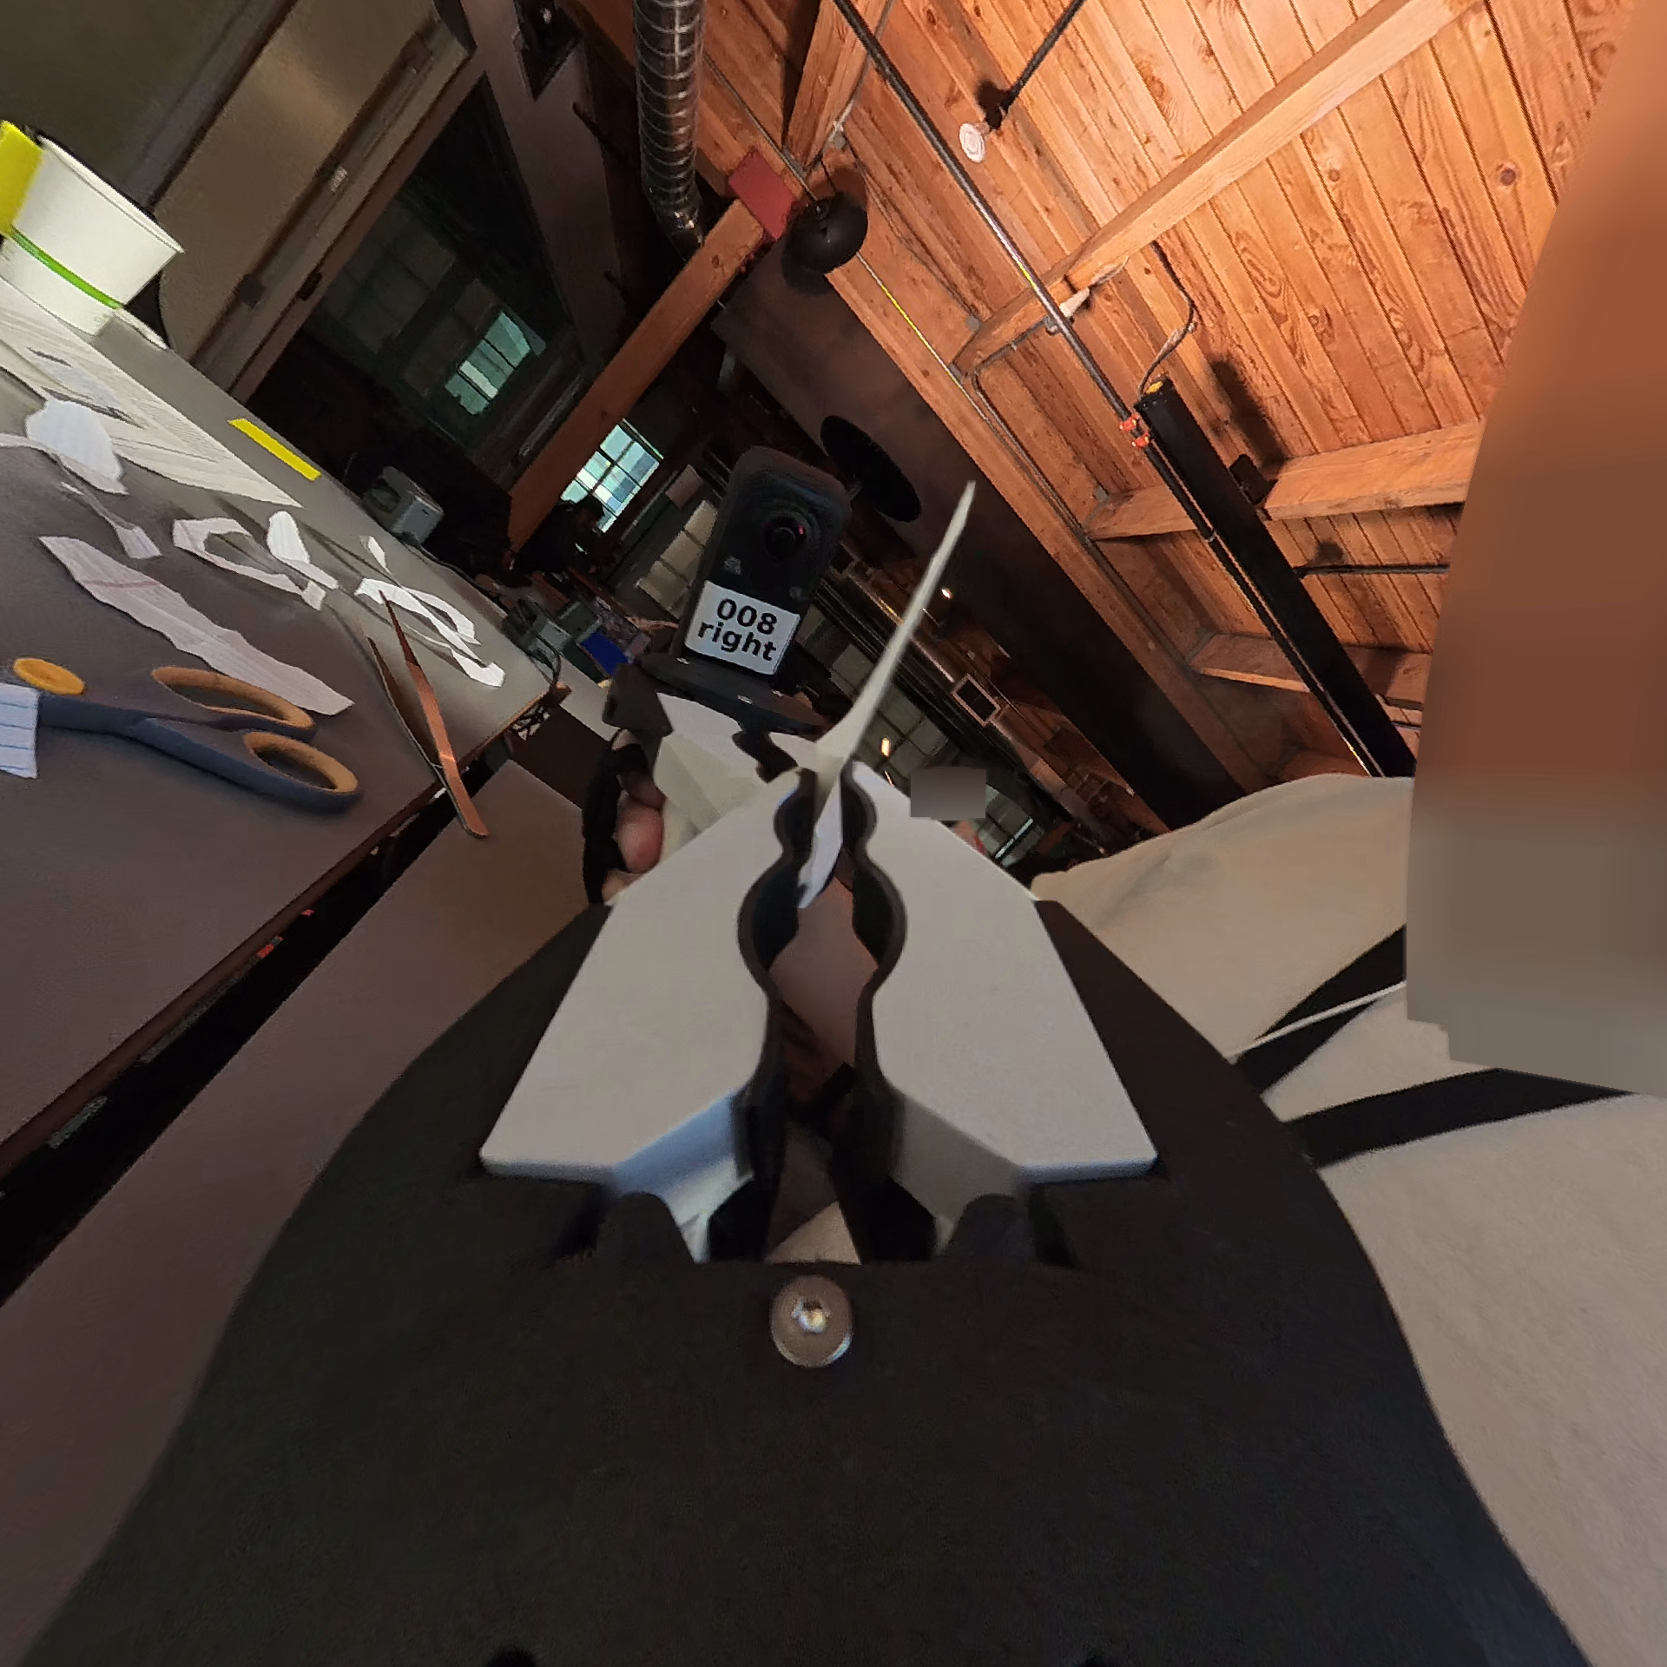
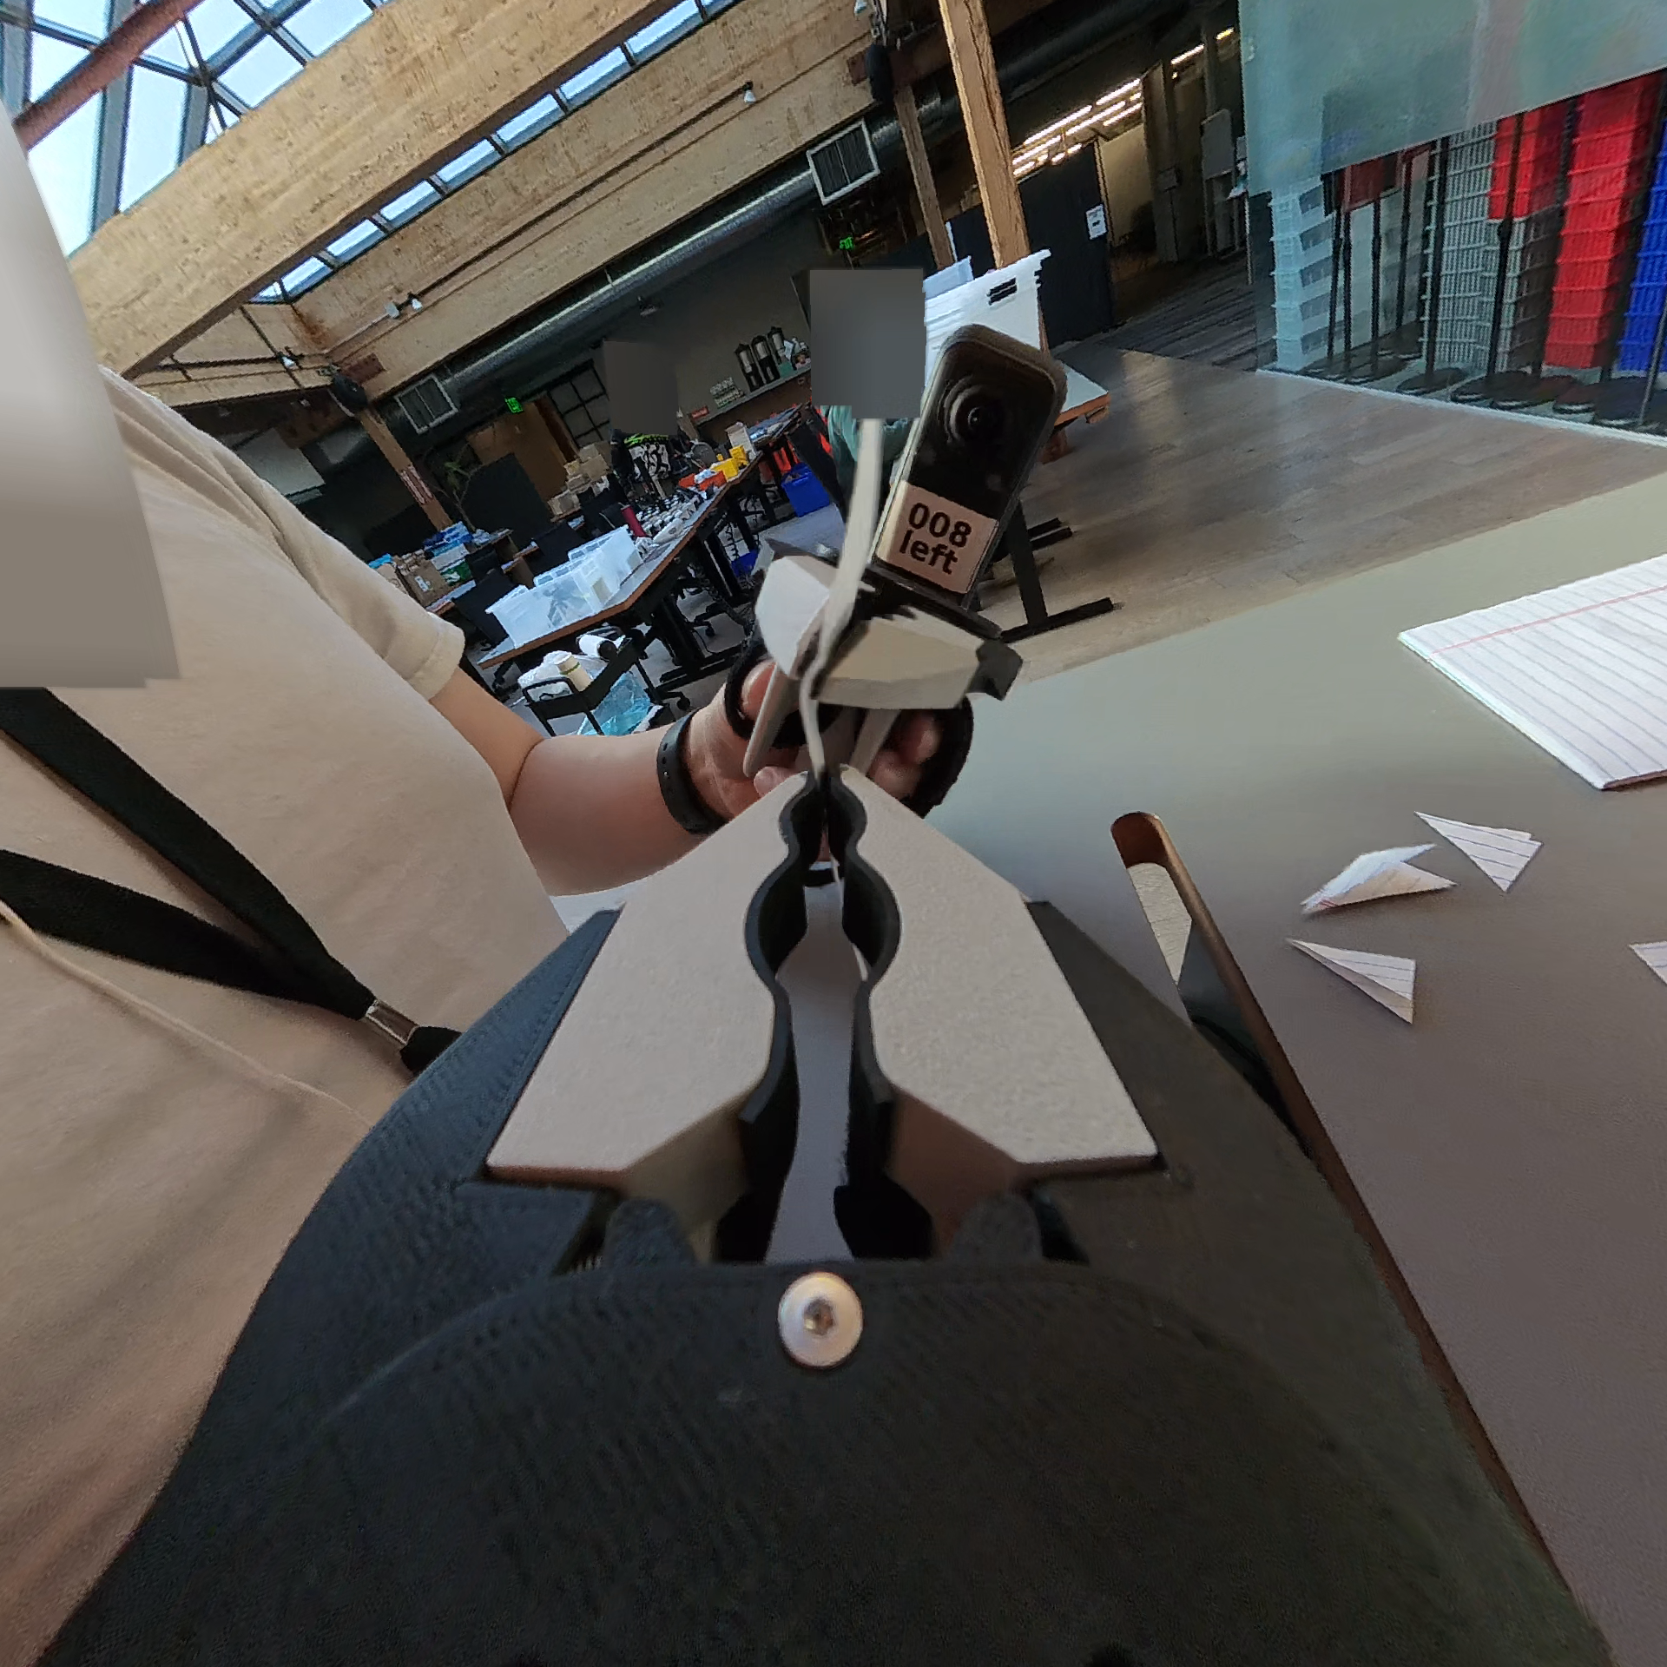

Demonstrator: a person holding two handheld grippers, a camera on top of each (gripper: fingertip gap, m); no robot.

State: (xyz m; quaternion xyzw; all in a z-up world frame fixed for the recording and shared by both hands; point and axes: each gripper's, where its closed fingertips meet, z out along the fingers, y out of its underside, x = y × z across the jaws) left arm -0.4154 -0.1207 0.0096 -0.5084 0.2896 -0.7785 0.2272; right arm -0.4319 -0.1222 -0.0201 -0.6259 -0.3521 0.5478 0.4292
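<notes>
My left gripper (image 1: 816, 798) is shut on a thin piece of white paper (image 1: 902, 631) that I see edge-on. The paper sticks out past the fingertips and rises up and to the right. My right gripper (image 2: 825, 798) is shut on the lower end of the same paper (image 2: 857, 523). The two grippers face each other, tips almost touching, beside the table edge. The right gripper (image 1: 762, 744) shows just beyond my left fingertips. The left gripper (image 2: 812, 672) shows just beyond my right fingertips, with the paper running through its jaws.
A grey table (image 1: 135, 857) carries blue scissors (image 1: 207, 722), cut paper scraps (image 1: 180, 613) and a white cup (image 1: 81, 244). In the right wrist view a lined pad (image 2: 1570, 667), folded paper triangles (image 2: 1380, 879) and a curved brown chair back (image 2: 1200, 920) show. A person in a beige shirt (image 2: 271, 722) is close. My left and right fingertips are right by each other.
</notes>
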